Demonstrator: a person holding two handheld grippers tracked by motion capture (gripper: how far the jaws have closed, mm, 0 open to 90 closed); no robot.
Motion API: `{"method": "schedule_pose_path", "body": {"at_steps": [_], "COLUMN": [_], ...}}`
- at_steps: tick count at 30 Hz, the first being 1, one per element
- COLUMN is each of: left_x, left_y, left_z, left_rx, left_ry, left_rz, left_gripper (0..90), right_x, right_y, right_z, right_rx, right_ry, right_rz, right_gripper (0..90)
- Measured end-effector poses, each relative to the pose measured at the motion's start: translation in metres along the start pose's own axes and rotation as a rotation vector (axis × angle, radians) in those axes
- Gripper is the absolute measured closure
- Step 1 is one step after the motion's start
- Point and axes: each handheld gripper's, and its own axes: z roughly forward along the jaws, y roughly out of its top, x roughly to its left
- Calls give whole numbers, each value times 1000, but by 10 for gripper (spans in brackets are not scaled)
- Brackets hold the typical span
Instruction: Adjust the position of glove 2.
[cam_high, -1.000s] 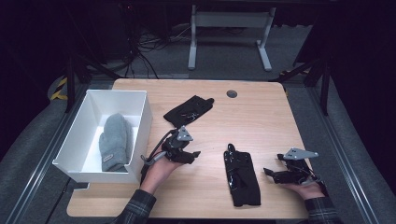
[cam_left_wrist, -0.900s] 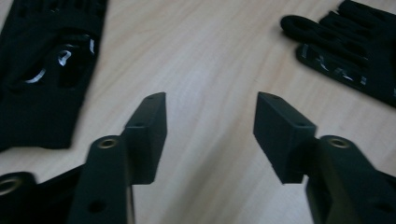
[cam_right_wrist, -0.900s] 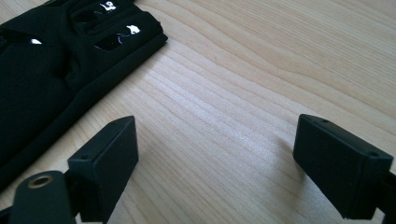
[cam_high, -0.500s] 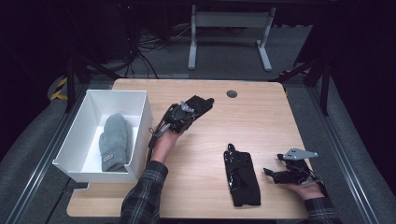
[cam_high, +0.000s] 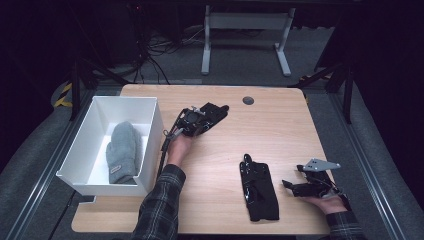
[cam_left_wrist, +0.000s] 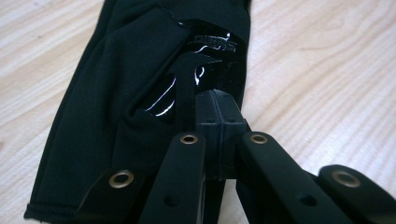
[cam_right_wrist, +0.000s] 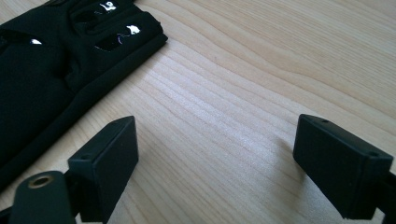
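Observation:
A black glove (cam_high: 214, 112) (cam_left_wrist: 116, 70) lies at the table's far middle, just right of the bin. My left gripper (cam_high: 199, 121) (cam_left_wrist: 217, 100) rests on it with the jaws pressed together, and the fabric puckers up into a fold at the pads (cam_left_wrist: 229, 112). A second black glove (cam_high: 260, 187) (cam_right_wrist: 46, 60) lies flat near the front. To its right, my right gripper (cam_high: 291, 186) (cam_right_wrist: 215, 128) sits low over bare wood with its jaws wide apart and nothing between them.
A white bin (cam_high: 152, 131) stands at the table's left with a grey mitten (cam_high: 122, 150) inside. A round cable hole (cam_high: 248, 100) sits near the far edge. Bare wood lies between the two gloves and along the right side.
My left hand has moved away from the front, up to the far glove, and its jaws have closed there. The right gripper and the near glove have stayed put.

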Motion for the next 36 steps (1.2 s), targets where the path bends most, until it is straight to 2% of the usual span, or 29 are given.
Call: {"method": "schedule_pose_path", "body": {"at_steps": [8,12,14,16,20,22,30,32,36], "left_x": [-20,-32,-38,-44,-59,-66,-84,-90,-99], "left_y": [-12,-16,-19,-23,-32,-38,-56,-60,-67], "left_z": [-7,-12,-14,-17,-23,-27,-38,-40,-45], "left_rx": [-12,10,12,15,14,5,-8,-12,-2], "left_ry": [-51,-74,-82,-108,-127,-149,-178,-208,-231], "left_rz": [9,32,24,26,65,69,97,90,106], "left_gripper": [900,900,900,900,900,900,900,900,900], "right_x": [0,0,0,0,0,0,0,0,0], "right_y": [0,0,0,0,0,0,0,0,0], "right_z": [0,0,0,0,0,0,0,0,0], "right_rx": [0,0,0,0,0,1,1,1,1], "right_ry": [-1,-1,-1,-1,-1,-1,-2,-2,-2], "right_rz": [-1,0,-1,0,-3,-2,1,1,1], "right_gripper": [144,144,144,144,144,144,144,144,144]}}
